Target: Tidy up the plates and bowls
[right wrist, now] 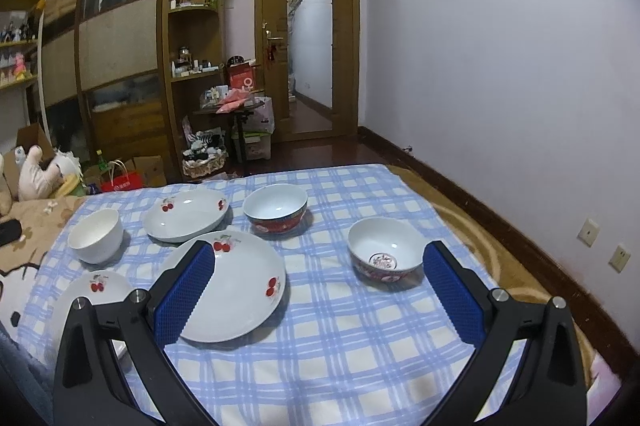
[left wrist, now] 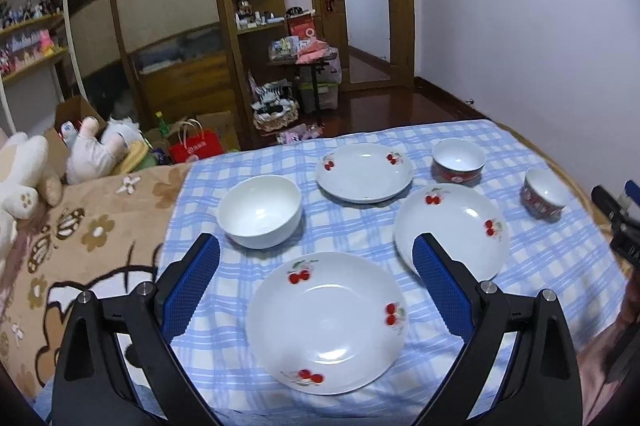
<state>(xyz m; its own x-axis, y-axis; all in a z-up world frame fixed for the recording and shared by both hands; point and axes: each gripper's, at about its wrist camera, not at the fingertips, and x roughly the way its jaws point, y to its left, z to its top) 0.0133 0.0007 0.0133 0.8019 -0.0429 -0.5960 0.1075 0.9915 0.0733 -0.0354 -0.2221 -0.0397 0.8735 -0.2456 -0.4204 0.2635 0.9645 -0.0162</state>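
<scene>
Checked cloth (left wrist: pixel 280 402) on a bed: three plates (left wrist: pixel 326 322) and three bowls (left wrist: pixel 260 211) lie apart, unstacked; left gripper (left wrist: pixel 316 258) and right gripper (right wrist: pixel 318 264) gape empty.

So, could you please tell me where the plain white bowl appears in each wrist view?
Left wrist: plain white bowl left of centre, beyond the left finger.
Right wrist: plain white bowl at far left.
Shared landmark: the far cherry plate, just right of it.
</scene>
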